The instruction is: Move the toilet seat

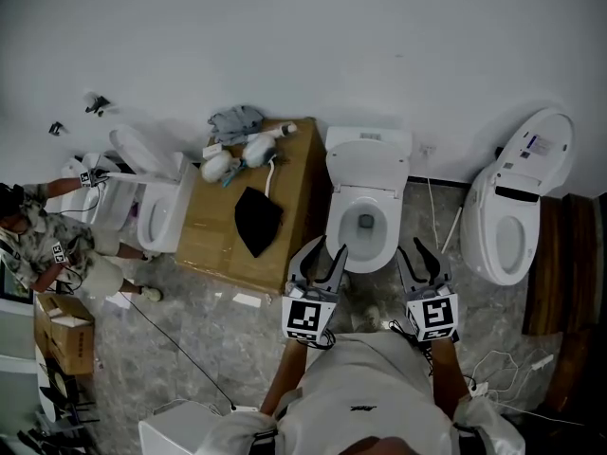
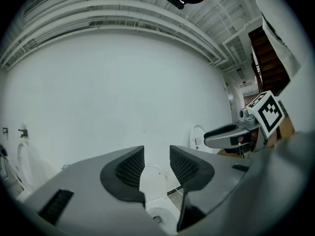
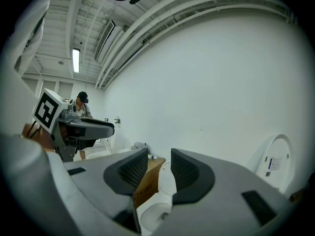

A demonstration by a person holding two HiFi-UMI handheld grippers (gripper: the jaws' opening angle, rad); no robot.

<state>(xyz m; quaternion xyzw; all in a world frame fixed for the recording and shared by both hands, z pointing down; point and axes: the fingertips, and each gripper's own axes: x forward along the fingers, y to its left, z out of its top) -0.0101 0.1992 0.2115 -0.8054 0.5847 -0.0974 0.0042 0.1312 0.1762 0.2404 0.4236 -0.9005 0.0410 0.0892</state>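
Note:
A white toilet (image 1: 365, 224) stands against the wall in the middle of the head view, with its seat and lid (image 1: 368, 148) tipped up against the wall. My left gripper (image 1: 325, 254) hovers by the bowl's front left, and my right gripper (image 1: 424, 256) is off its front right; neither touches it. In the left gripper view the jaws (image 2: 157, 163) keep a narrow gap that frames the raised lid (image 2: 153, 178), with nothing between the pads. The right gripper's jaws (image 3: 159, 166) stand close together and empty, with the bowl (image 3: 156, 214) below them.
A cardboard box (image 1: 285, 173) with a black cloth (image 1: 256, 218) and white parts sits left of the toilet. A second toilet (image 1: 156, 214) and a crouching person (image 1: 43, 245) are further left. A third toilet (image 1: 512, 218) and dark wooden boards (image 1: 560, 263) are at the right. Cables lie on the floor.

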